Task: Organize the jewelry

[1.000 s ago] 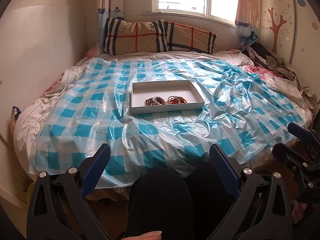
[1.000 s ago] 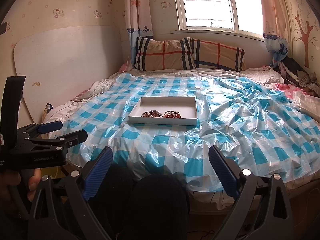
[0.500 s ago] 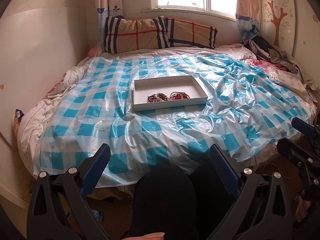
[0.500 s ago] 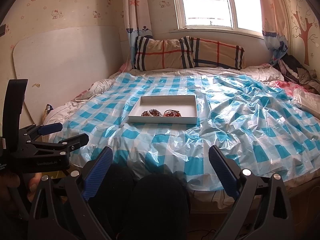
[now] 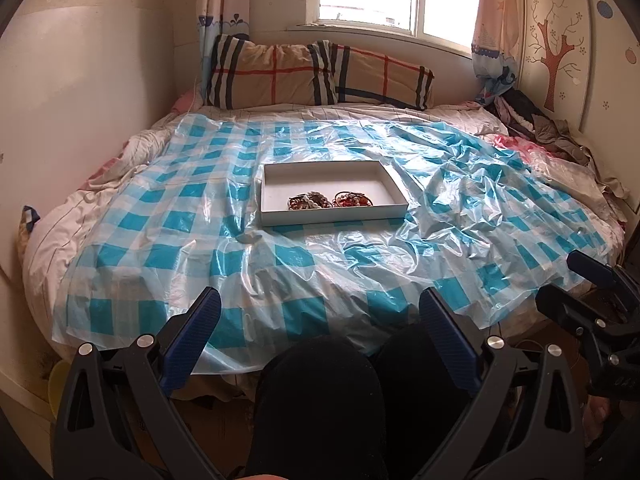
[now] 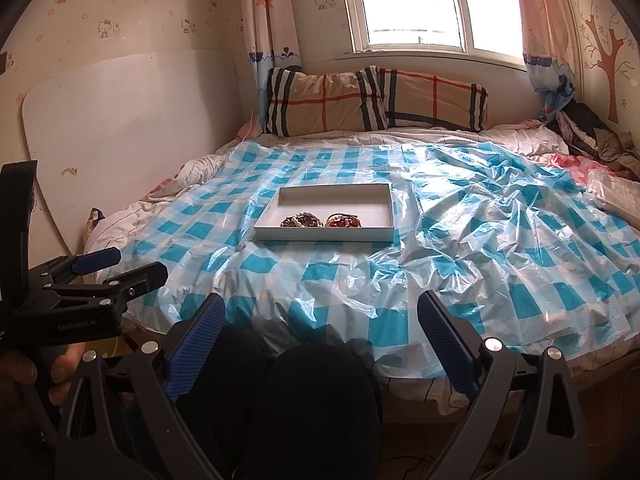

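Left wrist view: jewelry (image 5: 330, 200) lies well beyond both wide, empty tongs (image 5: 320, 336).

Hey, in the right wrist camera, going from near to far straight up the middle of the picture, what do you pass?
Right gripper → checked plastic sheet → white tray holding jewelry → plaid pillows → window.
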